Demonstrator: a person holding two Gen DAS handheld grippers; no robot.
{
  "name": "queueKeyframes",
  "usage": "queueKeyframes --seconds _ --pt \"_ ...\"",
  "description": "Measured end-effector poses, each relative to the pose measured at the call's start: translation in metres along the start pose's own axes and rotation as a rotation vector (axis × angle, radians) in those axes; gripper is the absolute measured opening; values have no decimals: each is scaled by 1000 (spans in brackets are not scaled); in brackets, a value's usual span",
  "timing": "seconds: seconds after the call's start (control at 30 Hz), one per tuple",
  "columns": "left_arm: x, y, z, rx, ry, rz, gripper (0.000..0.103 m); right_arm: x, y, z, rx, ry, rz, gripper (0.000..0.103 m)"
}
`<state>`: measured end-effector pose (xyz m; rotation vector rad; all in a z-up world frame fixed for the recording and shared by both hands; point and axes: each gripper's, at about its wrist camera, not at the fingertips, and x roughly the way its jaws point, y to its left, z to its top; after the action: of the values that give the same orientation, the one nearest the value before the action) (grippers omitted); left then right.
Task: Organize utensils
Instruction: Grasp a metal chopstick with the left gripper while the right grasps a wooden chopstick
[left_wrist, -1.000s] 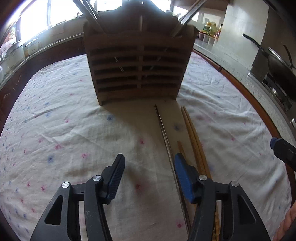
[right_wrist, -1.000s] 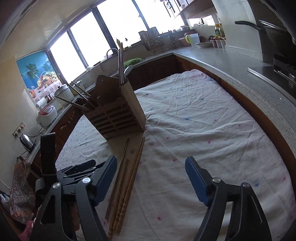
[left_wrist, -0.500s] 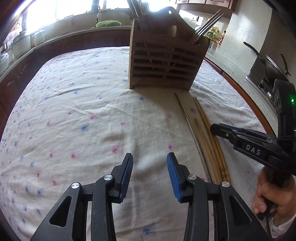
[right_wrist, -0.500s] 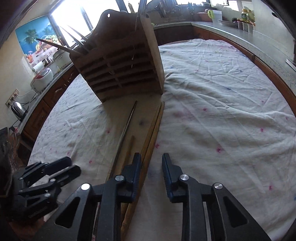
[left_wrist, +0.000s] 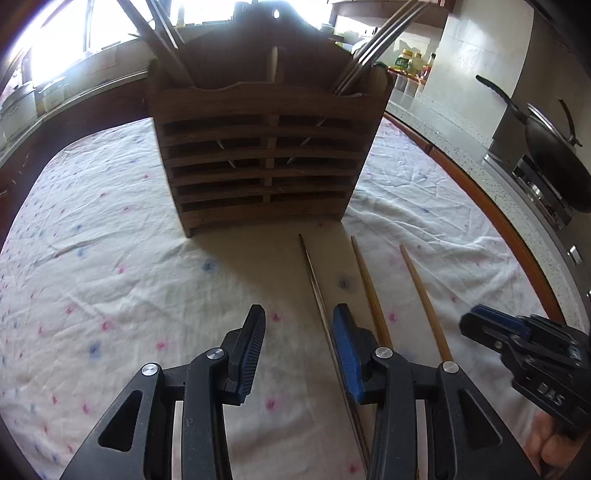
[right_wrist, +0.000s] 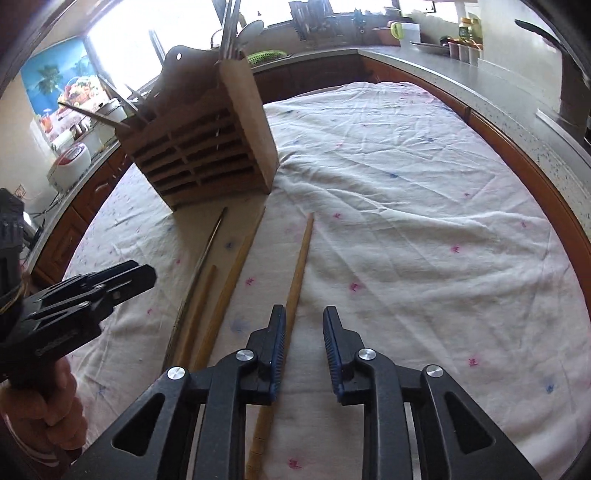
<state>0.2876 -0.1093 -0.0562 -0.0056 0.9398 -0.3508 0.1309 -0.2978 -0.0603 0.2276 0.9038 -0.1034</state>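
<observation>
A slatted wooden utensil holder (left_wrist: 266, 155) stands on the cloth, with metal and wooden utensils sticking out of its top; it also shows in the right wrist view (right_wrist: 207, 147). In front of it lie a thin metal chopstick (left_wrist: 317, 288) and wooden chopsticks (left_wrist: 369, 288). One wooden chopstick (right_wrist: 299, 266) lies apart to the right, its thick end passing under my right gripper's left finger. My left gripper (left_wrist: 298, 350) is open and empty, just left of the metal chopstick. My right gripper (right_wrist: 303, 350) is partly open and holds nothing.
A white cloth with small pink and blue marks (right_wrist: 406, 206) covers the table. A stone counter (left_wrist: 480, 155) runs along the right with a black wok (left_wrist: 554, 147) on a stove. Appliances stand by the window at the left (right_wrist: 70, 162).
The rightmost wooden chopstick now lies apart from the other, shifted right. My left gripper has moved closer to the holder and opened wider. My right gripper has opened slightly.
</observation>
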Motion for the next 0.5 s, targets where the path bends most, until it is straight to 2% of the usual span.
queueKeyframes --seconds 0.07,0.13,0.27,0.33,0.43,0.5 --pt "18 -2 7 -3 28 13 36 -3 -2 4 14 -13 5 23" --pt "24 -3 8 21 21 37 35 -4 -3 9 23 -26 18 23" --pt "16 -1 -8 59 25 29 22 1 2 17 11 -34 18 23" --pt "6 3 -19 68 31 1 19 7 4 20 6 -29 18 23" --pt "-7 20 -30 17 48 -79 19 16 4 24 3 -20 15 23" --pt "-12 30 -28 -23 40 -80 19 23 3 27 4 -13 12 23"
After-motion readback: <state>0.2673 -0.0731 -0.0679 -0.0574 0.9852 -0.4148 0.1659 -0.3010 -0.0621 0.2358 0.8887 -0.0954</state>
